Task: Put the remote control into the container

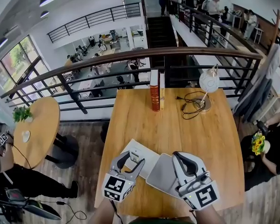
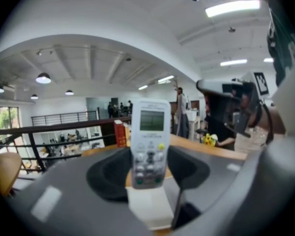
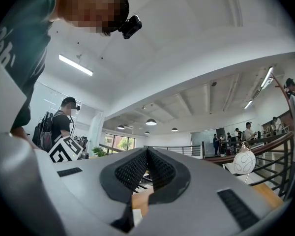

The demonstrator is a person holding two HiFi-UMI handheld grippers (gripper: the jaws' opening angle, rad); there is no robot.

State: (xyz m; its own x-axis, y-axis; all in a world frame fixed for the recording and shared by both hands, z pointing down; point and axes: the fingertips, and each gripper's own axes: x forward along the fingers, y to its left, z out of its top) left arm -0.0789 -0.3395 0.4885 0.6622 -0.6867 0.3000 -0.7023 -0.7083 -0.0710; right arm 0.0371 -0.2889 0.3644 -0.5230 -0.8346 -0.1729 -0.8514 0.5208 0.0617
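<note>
Left tongs (image 1: 132,161) clamp the white, grey-buttoned remote control (image 2: 148,141) upright above the wooden tabletop (image 1: 177,125); right tongs (image 3: 147,154) are pressed together, empty; best lowered level into the pale shallow container (image 1: 150,154), releasing only once seated.

Container (image 1: 147,156) on table (image 1: 177,125), books (image 1: 155,96) and lamp (image 1: 209,82) behind

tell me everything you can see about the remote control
The remote control is a slim white plastic handset with a pale greenish-grey screen at its top. Rows of small buttons sit below the screen, one of them yellow and a couple near the bottom green. It points away along the left gripper, button face showing, and its lower half is clamped between the black pads. A white object lies just below its lower end; I cannot tell whether they touch.
</note>
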